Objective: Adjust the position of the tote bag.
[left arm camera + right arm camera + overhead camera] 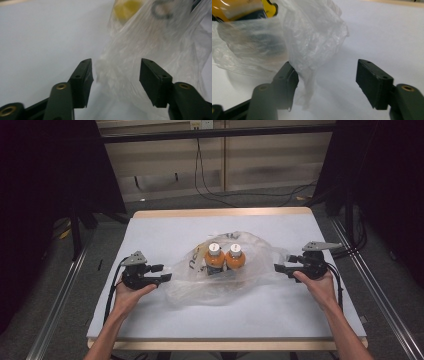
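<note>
**Bag of bottles lies between two open grippers**

A crumpled clear plastic bag [220, 270] lies at the middle of the white table top [165, 227], with two orange bottles with white caps [225, 256] standing side by side inside it. The left gripper [162, 273] sits at the bag's left edge, its jaws apart; in the left gripper view a bunched fold of film lies between them, unpinched. The right gripper [280, 268] sits at the bag's right edge, jaws likewise spread, a loose tail of film beside one jaw. A hand holds each gripper from below.
</note>
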